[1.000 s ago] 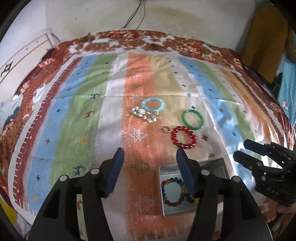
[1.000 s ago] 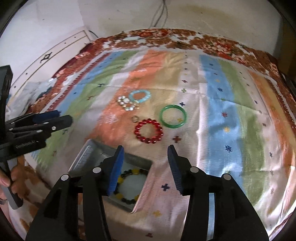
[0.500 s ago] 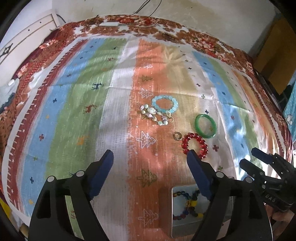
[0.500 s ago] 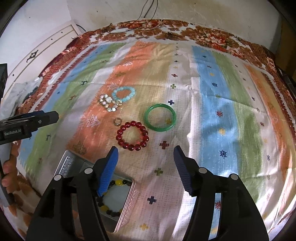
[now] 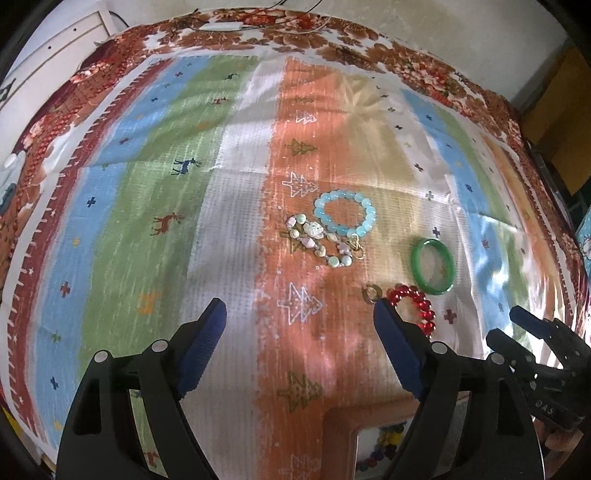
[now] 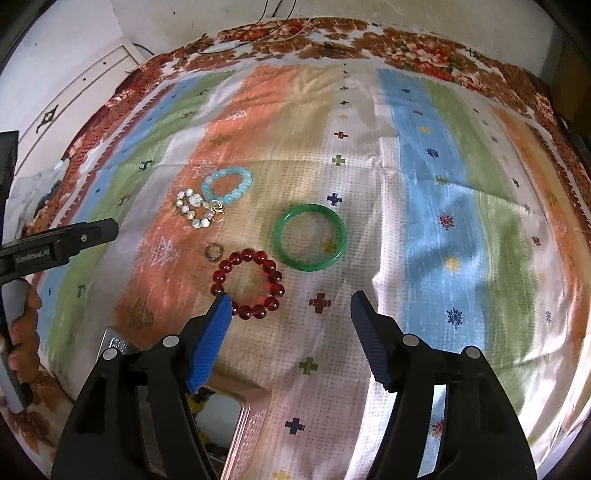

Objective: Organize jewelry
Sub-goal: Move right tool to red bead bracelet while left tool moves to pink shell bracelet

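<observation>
On the striped cloth lie a red bead bracelet, a green bangle, a light-blue bead bracelet, a shell bracelet and a small ring. They also show in the left wrist view: red bracelet, green bangle, blue bracelet, shell bracelet, ring. A metal tin holding a multicoloured bead bracelet sits at the near edge. My right gripper is open, just short of the red bracelet. My left gripper is open and empty.
The cloth covers a bed with a floral border at the back. A white wall and cables lie behind. A white panel stands at the left. The left gripper shows at the left of the right wrist view.
Both grippers have moved forward over the cloth away from the tin. The loose jewelry now looks closer and the tin has slid to the bottom of both views.
</observation>
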### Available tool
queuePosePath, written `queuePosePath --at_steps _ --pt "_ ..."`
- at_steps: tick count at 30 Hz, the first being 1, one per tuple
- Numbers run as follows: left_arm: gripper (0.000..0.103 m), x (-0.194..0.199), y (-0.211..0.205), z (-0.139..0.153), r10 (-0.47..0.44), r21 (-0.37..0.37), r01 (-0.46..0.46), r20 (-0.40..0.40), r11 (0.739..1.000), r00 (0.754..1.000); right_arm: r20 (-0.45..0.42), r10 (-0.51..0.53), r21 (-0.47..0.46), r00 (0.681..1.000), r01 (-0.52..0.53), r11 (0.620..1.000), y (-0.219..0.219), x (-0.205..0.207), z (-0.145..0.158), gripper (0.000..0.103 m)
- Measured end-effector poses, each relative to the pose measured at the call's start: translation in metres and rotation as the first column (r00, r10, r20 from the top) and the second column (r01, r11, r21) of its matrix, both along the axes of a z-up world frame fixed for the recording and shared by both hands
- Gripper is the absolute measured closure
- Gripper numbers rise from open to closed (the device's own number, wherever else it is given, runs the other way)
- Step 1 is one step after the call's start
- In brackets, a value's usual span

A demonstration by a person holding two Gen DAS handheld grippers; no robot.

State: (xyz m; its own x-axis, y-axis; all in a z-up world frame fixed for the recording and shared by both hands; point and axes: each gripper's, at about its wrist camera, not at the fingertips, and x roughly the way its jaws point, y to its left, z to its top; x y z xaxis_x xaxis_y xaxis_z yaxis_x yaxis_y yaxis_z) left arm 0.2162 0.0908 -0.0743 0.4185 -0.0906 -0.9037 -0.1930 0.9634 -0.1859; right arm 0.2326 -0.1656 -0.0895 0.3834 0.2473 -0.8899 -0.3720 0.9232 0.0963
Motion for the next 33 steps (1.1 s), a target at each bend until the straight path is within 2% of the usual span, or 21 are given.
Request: queuePosePath --at_steps 14,30,33 --pt "0.022 0.034 0.008 -0.028 0.027 -0.029 -0.030 -0.072 0.999 0.997 -0.097 0.006 -0.027 0.995 -0.009 1.000 0.010 0.023 -0.025 0.037" --pt "0.022 0.064 0.008 -0.056 0.021 0.004 -0.021 -0.127 1.000 0.992 -0.166 0.007 -0.040 0.986 -0.014 0.999 0.018 0.042 -0.048 0.037" --pt "0.022 0.068 0.007 -0.060 0.014 0.004 -0.013 -0.136 1.000 0.991 -0.176 -0.001 -0.020 0.984 -0.003 1.000 0.017 0.045 -0.052 0.037"
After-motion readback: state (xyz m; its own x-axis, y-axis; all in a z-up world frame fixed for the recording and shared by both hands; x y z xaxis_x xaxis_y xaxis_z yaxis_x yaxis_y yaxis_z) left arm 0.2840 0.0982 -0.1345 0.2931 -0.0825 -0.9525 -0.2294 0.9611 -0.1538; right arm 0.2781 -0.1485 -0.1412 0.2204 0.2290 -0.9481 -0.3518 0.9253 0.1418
